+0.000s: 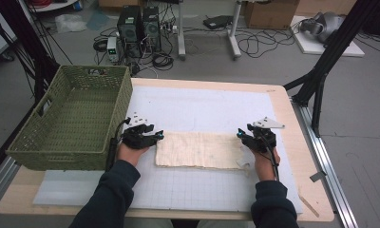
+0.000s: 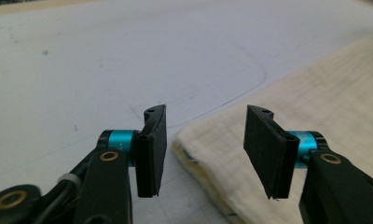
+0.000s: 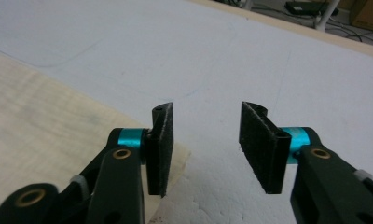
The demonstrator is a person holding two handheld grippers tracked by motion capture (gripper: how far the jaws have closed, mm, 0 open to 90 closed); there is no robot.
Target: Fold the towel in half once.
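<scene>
A cream cloth (image 1: 197, 149), folded into a long flat strip, lies on the white gridded mat (image 1: 202, 107). My left gripper (image 1: 158, 137) sits at the cloth's left end, and my right gripper (image 1: 240, 135) at its right end. In the left gripper view the left gripper (image 2: 205, 149) is open, with the folded corner of the cloth (image 2: 324, 93) lying on the mat just below and beyond the gap, untouched by the pads. In the right gripper view the right gripper (image 3: 205, 147) is open over bare mat, and the cloth (image 3: 40, 121) ends under its left jaw.
A green woven basket (image 1: 60, 154) stands on the table's left side, close beside my left hand. The wooden table edge (image 1: 316, 190) runs along the right. Black frame posts, computer towers and cables stand on the floor behind the table.
</scene>
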